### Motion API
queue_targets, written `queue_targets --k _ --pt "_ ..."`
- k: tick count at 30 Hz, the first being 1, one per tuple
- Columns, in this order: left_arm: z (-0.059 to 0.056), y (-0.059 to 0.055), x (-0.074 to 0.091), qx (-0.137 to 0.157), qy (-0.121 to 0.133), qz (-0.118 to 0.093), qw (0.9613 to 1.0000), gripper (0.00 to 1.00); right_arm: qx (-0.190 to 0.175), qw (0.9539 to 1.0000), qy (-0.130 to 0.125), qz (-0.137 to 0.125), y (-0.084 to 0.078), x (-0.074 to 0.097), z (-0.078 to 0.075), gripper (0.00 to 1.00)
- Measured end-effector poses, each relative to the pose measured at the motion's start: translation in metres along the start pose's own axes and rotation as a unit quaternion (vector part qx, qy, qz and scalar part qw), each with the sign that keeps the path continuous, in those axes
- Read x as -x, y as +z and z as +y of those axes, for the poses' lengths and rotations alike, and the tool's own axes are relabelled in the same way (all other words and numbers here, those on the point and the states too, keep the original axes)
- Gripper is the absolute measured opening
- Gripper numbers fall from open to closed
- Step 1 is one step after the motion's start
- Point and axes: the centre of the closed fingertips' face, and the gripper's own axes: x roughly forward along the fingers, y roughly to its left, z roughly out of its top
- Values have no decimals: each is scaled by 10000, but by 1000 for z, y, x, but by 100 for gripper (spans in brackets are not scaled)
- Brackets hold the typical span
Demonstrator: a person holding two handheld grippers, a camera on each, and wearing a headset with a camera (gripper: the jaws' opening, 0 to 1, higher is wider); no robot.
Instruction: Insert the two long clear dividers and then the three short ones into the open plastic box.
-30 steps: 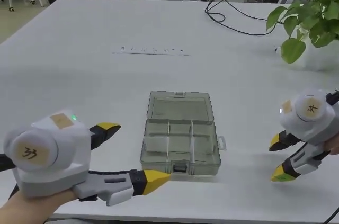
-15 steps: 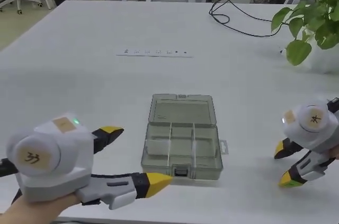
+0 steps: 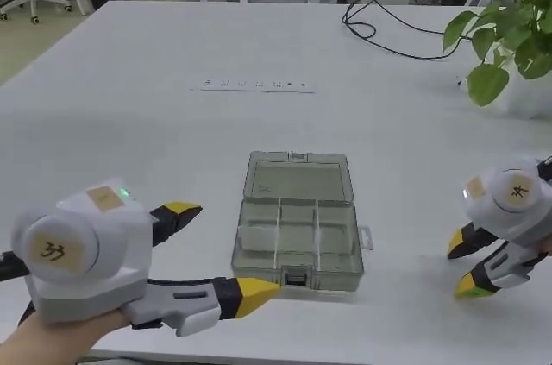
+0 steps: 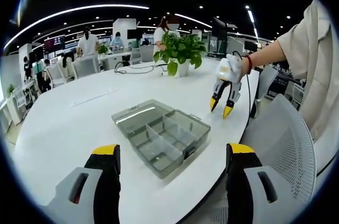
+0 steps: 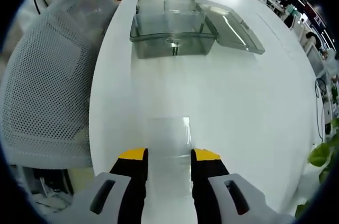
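The box sits on the white table, and I tell where everything is from it. Its lid is open and lies flat on the table behind the box. Inside the box stand clear dividers. They cut the box into small rooms. I cannot count the pieces for sure.

My left tongs are to the left of the box. They are spread wide, with nothing between the yellow tips. One tip is near the front left corner of the box but does not touch it. In the left gripper view, the box lies ahead of my left tongs, a bit apart from the two tips.

My right tongs are to the right of the box, well apart from it. They are spread a little and pinch nothing. In the left gripper view I see my right tongs past the box, tips pointing down at the table. In the right gripper view, the box is far ahead of my right tongs, with bare table between.

Far behind the box lie a thin strip and a black cable. A green plant stands behind the box, to the right.
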Motion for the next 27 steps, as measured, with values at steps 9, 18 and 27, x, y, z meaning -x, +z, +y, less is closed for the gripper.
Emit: queue_targets --k 9,18,27 --pt "2 0 2 11 -4 -36 10000 82 -99 9998 -181 -67 4 4 6 32" --pt "1 0 1 63 -41 -46 10000 77 -149 9975 -541 -420 25 23 1 32" --pt "0 -3 1 193 -35 -25 9998 72 23 9920 -889 -896 57 47 -9 32"
